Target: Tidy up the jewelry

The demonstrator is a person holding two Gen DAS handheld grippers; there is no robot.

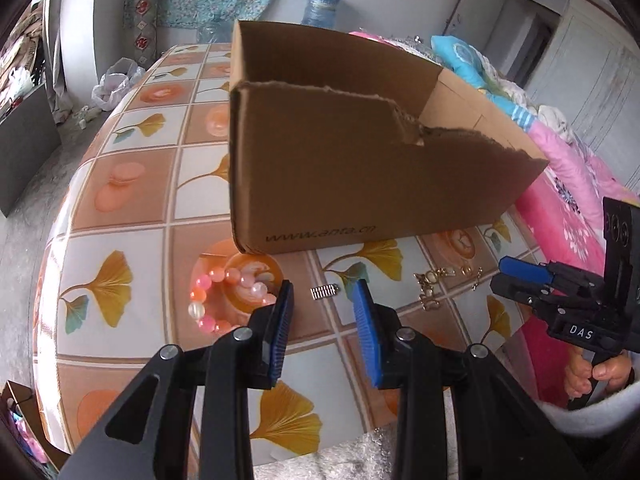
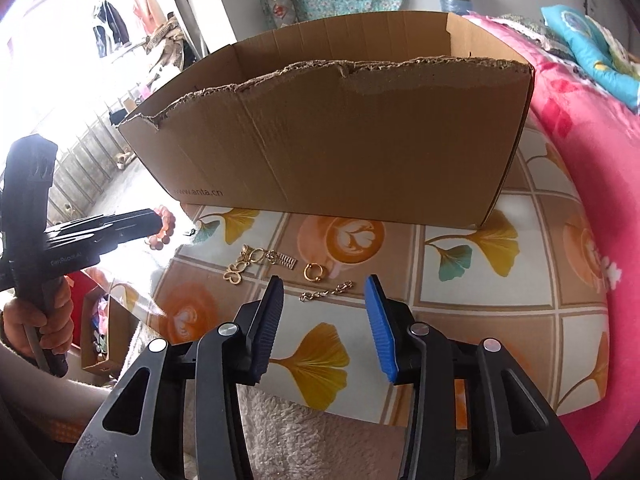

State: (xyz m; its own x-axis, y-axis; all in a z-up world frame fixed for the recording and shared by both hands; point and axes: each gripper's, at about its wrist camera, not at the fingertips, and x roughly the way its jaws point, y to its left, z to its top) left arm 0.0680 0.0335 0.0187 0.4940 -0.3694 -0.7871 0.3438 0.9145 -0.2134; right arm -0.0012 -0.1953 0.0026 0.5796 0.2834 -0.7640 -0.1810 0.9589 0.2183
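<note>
A: Lying at 12 o'clock off the right gripper (image 2: 325,289), jaws spread and empty: gold chain (image 2: 326,291), ring (image 2: 312,271).
B: Left gripper (image 1: 323,294) gapes too, glossy pink bead bracelet (image 1: 224,296) at 10. Torn cardboard box (image 1: 360,168) reads "www.anta.cn".

- The cardboard box (image 2: 340,136) is showing plain brown with dark print.
- The surface (image 1: 132,208) under the box is displaying orange and white squares with yellow ginkgo leaves.
- Left of the box's front, the bead bracelet (image 1: 208,300) is glowing pink.
- Before the box, the ring (image 2: 312,271) is gleaming gold.
</note>
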